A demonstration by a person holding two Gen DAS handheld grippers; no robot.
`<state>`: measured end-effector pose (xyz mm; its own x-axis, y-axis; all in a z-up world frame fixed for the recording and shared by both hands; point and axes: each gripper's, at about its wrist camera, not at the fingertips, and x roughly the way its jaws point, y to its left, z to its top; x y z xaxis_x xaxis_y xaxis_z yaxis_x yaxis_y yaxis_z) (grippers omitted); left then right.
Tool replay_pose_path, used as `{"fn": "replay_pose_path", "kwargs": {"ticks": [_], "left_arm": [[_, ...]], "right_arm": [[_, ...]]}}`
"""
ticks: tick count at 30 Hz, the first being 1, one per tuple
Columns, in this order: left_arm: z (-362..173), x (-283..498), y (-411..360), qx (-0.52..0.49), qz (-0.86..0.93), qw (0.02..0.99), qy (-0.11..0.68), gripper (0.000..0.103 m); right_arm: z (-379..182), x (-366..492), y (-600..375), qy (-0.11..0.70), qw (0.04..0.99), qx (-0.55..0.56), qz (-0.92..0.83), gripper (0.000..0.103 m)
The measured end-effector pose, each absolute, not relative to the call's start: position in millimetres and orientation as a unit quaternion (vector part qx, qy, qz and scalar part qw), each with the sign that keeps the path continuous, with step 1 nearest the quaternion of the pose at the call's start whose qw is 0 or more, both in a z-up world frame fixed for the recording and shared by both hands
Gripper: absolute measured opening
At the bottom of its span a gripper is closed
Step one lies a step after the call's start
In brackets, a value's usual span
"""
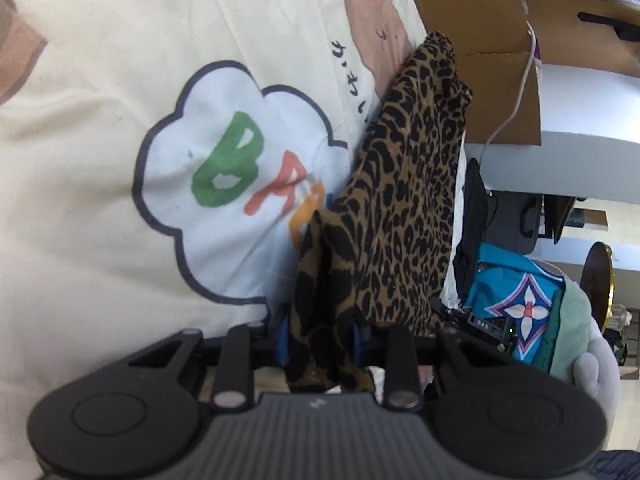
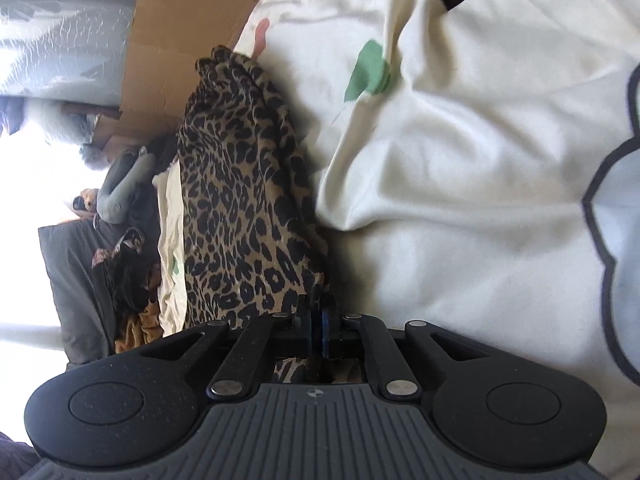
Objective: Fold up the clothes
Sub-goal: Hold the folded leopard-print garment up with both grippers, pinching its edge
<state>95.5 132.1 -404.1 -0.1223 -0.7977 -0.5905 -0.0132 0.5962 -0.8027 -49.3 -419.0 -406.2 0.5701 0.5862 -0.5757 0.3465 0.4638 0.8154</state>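
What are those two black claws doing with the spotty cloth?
A person is folding clothes with two hand-held grippers. The left gripper and the right gripper each pinch the leopard-print garment, holding it over a cream bedsheet with cartoon prints. It is not folded yet.

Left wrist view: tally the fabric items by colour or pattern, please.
Leopard-print garment: 1
Cream printed sheet: 1
Teal patterned cloth: 1
Black cloth: 1
Pale green cloth: 1
Total: 5
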Motion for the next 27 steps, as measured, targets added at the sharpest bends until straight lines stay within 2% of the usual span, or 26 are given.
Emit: {"fn": "replay_pose_path", "kwargs": {"ticks": [7,11,12,14,15,16,27], "left_arm": [[-405.3,91.9,129.6,-0.288,-0.335,0.593,0.673,0.032],[-403.9,90.9,129.0,-0.275,-0.339,0.603,0.668,0.022],[-402.9,90.6,129.3,-0.272,-0.34,0.606,0.666,0.02],[-400.9,89.9,128.4,-0.261,-0.343,0.612,0.663,0.013],[-399.8,89.7,127.5,-0.254,-0.341,0.617,0.662,0.012],[-399.3,89.5,127.8,-0.25,-0.338,0.621,0.662,0.011],[-351.6,87.2,109.0,-0.203,-0.314,0.674,0.637,0.009]], "right_arm": [[-417.4,-51.1,-424.6,0.463,0.705,0.534,0.068,0.008],[-415.1,-44.7,-421.3,0.472,0.71,0.515,0.09,0.021],[-415.1,-41.5,-418.7,0.478,0.711,0.506,0.098,0.021],[-414.2,-36.6,-413.6,0.487,0.715,0.491,0.106,0.019],[-413.0,-34.2,-410.7,0.491,0.718,0.481,0.109,0.007],[-410.6,-32.5,-408.4,0.493,0.72,0.476,0.108,0.005],[-377.4,-45.8,-396.1,0.469,0.736,0.479,0.093,0.002]]}}
